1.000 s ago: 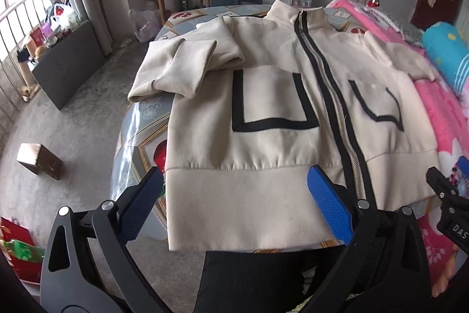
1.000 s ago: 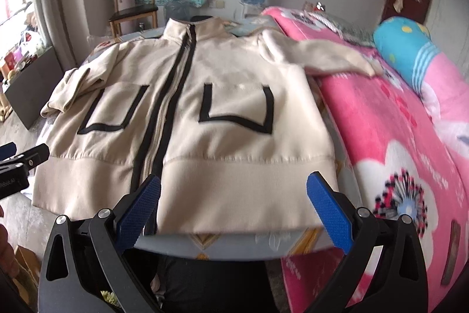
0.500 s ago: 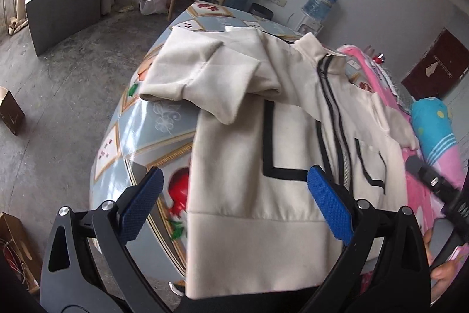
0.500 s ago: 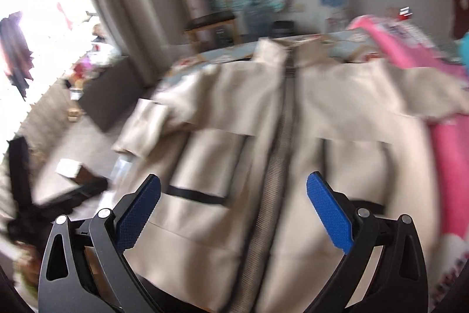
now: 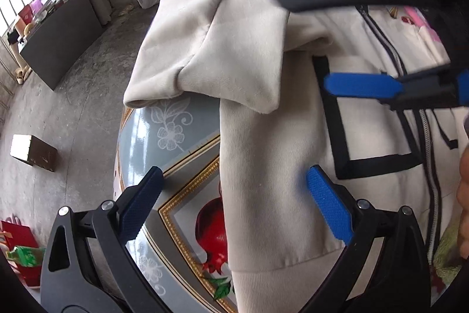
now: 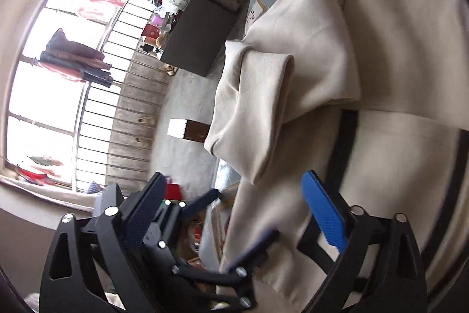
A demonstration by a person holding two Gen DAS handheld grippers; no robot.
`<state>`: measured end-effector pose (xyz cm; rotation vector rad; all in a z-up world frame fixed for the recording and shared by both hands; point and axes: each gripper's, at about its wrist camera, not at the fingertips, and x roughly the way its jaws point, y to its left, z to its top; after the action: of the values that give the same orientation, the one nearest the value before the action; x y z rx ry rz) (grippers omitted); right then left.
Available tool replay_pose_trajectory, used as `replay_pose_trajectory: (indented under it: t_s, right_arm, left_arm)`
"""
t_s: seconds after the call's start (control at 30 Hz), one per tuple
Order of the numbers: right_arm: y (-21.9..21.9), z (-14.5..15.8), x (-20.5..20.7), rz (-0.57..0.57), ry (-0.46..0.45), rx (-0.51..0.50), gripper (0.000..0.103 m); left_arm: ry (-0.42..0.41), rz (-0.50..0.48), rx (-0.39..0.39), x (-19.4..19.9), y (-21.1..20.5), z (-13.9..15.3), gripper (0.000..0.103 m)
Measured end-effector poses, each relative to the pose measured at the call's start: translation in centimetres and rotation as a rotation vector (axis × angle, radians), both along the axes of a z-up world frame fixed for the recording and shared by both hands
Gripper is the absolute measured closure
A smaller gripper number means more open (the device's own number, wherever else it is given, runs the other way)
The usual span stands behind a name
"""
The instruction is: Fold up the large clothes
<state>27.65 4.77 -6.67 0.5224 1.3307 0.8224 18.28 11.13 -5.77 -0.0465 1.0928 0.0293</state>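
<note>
Left claw [image 5: 234,201] spread, straddling the cream jacket's [image 5: 263,160] side edge on the table [image 5: 164,119]. Right claw [image 6: 231,204] closing, empty, nearer the folded sleeve [image 6: 255,107] ahead.

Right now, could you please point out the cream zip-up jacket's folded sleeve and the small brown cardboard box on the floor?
folded sleeve [image 5: 222,49], left wrist view, middle of the folded cloth.
cardboard box [image 5: 33,153], left wrist view, its side face.

right hand-held gripper [image 6: 231,213] swung over jacket's [image 5: 263,154] folded sleeve [image 5: 211,55], jaws closing
</note>
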Motion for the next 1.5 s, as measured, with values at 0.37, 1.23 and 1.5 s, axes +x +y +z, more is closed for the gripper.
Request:
replay_pose_trajectory:
  t_s: [0.37,1.23,1.5]
  right_arm:
    - [3.5,-5.1,3.4,-0.001,0.05,-0.072,0.064]
    - [-10.8,9.8,4.6,-0.182,-0.257,0.076,0.098]
    - [-23.5,9.0,5.8,-0.39,-0.272,-0.042,0.098]
  left_arm:
    - [-0.023,-0.001,0.01,0.8,-0.2,-0.3,0.007]
    - [0.017,-0.003,0.016,1.7,-0.6,0.0,0.006]
    - [0.02,-0.025,0.018,2.0,-0.7,-0.1,0.006]
